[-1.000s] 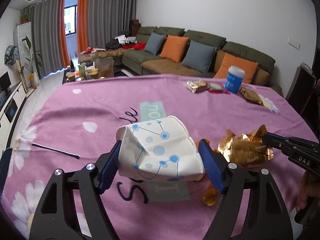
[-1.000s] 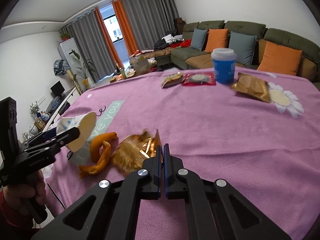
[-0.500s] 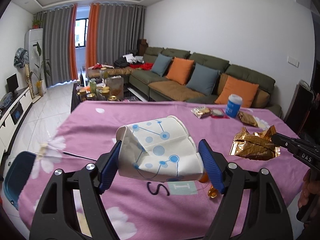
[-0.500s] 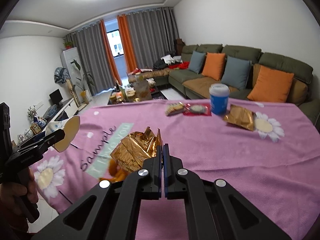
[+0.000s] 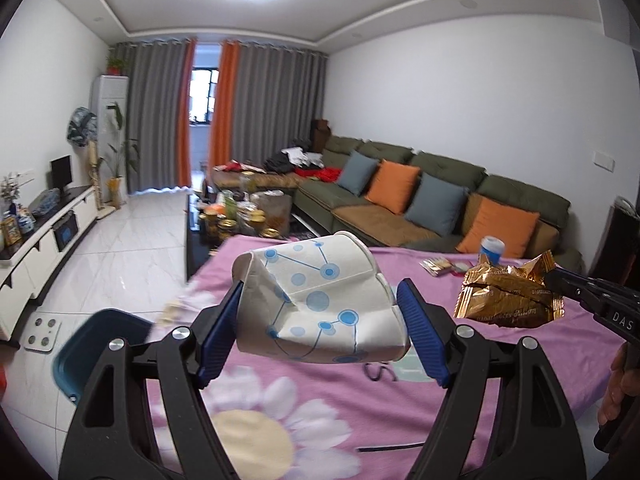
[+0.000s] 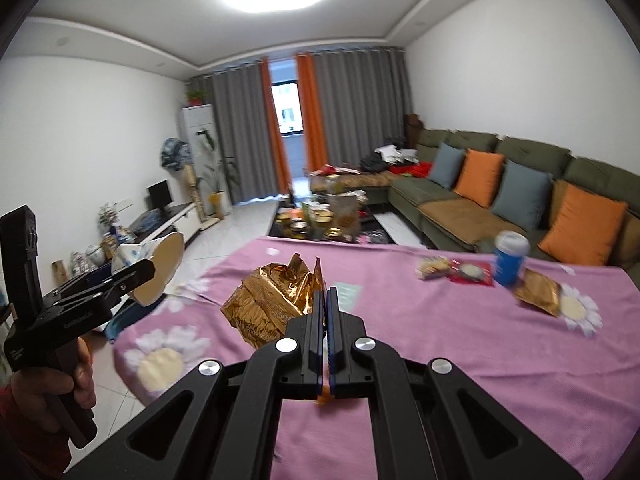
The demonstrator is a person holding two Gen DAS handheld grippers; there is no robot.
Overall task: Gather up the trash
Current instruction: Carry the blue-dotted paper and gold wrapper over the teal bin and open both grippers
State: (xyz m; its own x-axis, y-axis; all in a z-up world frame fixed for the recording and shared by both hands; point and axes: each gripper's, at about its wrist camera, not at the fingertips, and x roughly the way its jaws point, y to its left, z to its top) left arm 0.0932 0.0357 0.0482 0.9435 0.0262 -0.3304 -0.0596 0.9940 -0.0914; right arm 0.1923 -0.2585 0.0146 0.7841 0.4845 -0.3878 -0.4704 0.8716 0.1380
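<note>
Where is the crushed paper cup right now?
The crushed paper cup is clamped in the left gripper, lifted above the pink tablecloth, left of the gold wrapper and near the blue bin.

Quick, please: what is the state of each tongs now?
Left tongs: closed on the crushed paper cup.
Right tongs: shut on the gold wrapper.

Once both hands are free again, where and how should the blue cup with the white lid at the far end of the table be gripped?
Grip the blue cup across its blue wall, below the white lid, coming in level from the near side. It stands upright, so the round sides suit two opposing pads. A red packet lies close on one side and a gold wrapper on the other, so a front approach looks clearest.
</note>
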